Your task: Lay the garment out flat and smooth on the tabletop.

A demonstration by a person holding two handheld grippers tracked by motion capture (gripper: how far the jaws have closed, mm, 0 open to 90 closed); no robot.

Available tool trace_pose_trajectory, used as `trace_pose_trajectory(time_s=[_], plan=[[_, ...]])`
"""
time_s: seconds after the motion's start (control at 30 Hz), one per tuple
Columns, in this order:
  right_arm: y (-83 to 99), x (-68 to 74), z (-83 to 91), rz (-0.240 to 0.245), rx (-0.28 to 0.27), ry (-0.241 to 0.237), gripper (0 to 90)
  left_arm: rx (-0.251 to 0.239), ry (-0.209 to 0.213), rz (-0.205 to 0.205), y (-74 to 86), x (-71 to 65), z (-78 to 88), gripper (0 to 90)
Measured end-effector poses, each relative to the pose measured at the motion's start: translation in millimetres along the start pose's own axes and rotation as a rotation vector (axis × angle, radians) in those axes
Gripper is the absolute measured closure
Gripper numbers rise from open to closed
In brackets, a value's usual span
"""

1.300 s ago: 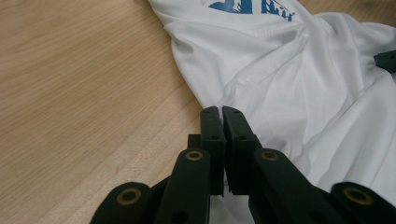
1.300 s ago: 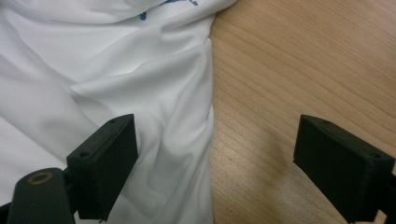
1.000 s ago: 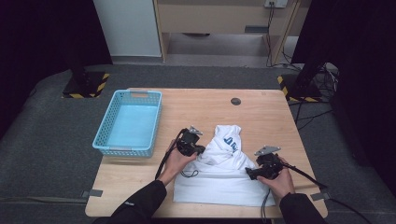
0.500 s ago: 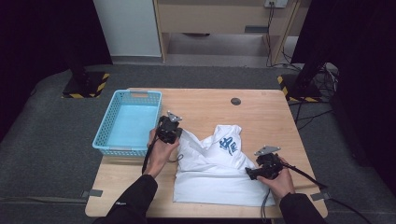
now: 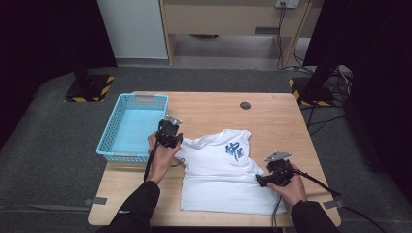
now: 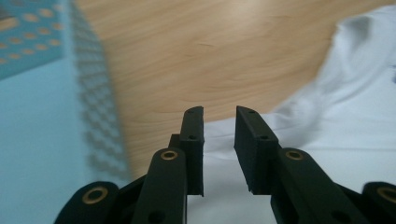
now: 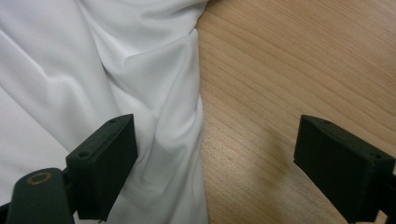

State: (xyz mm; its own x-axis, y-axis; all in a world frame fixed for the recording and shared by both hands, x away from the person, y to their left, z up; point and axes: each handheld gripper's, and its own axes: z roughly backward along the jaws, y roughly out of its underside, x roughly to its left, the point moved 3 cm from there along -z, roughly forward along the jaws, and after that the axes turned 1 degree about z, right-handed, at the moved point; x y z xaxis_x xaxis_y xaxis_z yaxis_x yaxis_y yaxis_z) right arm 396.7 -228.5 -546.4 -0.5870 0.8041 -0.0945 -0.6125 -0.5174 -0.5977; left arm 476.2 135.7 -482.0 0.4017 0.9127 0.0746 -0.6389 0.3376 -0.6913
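A white T-shirt (image 5: 218, 170) with a blue print lies spread on the wooden table (image 5: 204, 109). My left gripper (image 5: 171, 137) hovers at the shirt's left sleeve, next to the blue basket (image 5: 109, 141). In the left gripper view its jaws (image 6: 219, 121) have just been opening and stand a little apart, nothing pinched, with the shirt (image 6: 336, 116) under them. My right gripper (image 5: 262, 180) sits at the shirt's right edge. In the right gripper view it (image 7: 215, 135) is wide open, one jaw over the cloth (image 7: 70, 70), the other over bare wood (image 7: 303, 70).
The blue perforated basket (image 6: 37, 116) stands on the table's left part and holds nothing I can see. A dark round cap (image 5: 245, 105) is set in the tabletop at the back. Black-and-yellow striped feet (image 5: 92, 87) stand on the floor beyond the table.
My left gripper has moved left toward the basket, drawing the shirt's left side outward so the shirt lies wider. The right gripper has stayed in place.
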Motion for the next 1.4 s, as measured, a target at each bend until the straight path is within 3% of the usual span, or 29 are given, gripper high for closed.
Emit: trace_pose_trajectory(time_s=[0.03, 0.13, 0.23, 0.37, 0.47, 0.57, 0.73, 0.87, 0.9, 1.13, 1.2, 1.27, 1.37, 1.4], plan=[[0.0, 0.0, 0.0, 0.0, 0.0, 0.0, 13.3, 0.003, 0.057, -0.046, -0.1, -9.5, -4.7, 72.3], [0.0, 0.0, 0.1, 0.0, 0.0, 0.0, 13.3, 0.024, 0.114, -0.1, 2.1, -25.7, -15.6, 70.3], [-0.1, -0.1, 0.0, 0.001, 0.001, 0.0, 13.3, 0.041, 0.109, -0.148, 7.4, -37.2, -28.5, 64.0], [-0.2, -0.2, 0.0, 0.002, 0.002, -0.001, 13.3, 0.033, 0.122, -0.197, 12.0, -42.3, -41.0, 55.2], [-0.4, -0.3, -0.1, 0.001, 0.002, -0.003, 13.3, 0.021, 0.121, -0.182, 13.1, -42.9, -49.6, 52.4], [-0.5, -0.3, -0.3, -0.001, 0.002, -0.002, 13.2, -0.01, 0.086, -0.157, 12.6, -40.5, -60.3, 52.4], [-0.7, -0.4, -0.5, -0.005, 0.003, 0.001, 13.0, -0.017, 0.077, -0.085, 9.8, -33.9, -70.9, 77.4], [-0.7, -0.4, -0.5, -0.005, 0.002, 0.001, 13.0, 0.02, 0.061, -0.066, 2.4, -30.6, -77.5, 85.4], [-0.6, -0.3, -0.5, -0.004, 0.002, 0.002, 13.0, 0.009, 0.053, -0.067, 0.6, -30.4, -78.5, 85.7], [-0.5, -0.3, -0.5, -0.005, 0.004, 0.005, 12.1, 0.012, 0.027, -0.004, -8.8, -25.7, -93.8, 84.5], [-0.5, -0.4, -0.6, -0.004, 0.004, 0.006, 11.8, 0.0, 0.019, 0.002, -11.6, -24.2, -97.6, 79.6], [-0.5, -0.4, -0.6, -0.004, 0.004, 0.009, 11.5, -0.01, 0.036, 0.027, -15.4, -21.9, -98.9, 72.4], [-0.3, -0.8, 0.3, -0.009, 0.005, 0.025, 11.4, -0.075, 0.115, 0.107, -23.6, -18.8, -84.3, 66.5], [-0.5, -1.5, 1.1, -0.008, -0.001, 0.029, 11.3, -0.093, 0.122, 0.1, -26.1, -18.3, -76.6, 65.4]])
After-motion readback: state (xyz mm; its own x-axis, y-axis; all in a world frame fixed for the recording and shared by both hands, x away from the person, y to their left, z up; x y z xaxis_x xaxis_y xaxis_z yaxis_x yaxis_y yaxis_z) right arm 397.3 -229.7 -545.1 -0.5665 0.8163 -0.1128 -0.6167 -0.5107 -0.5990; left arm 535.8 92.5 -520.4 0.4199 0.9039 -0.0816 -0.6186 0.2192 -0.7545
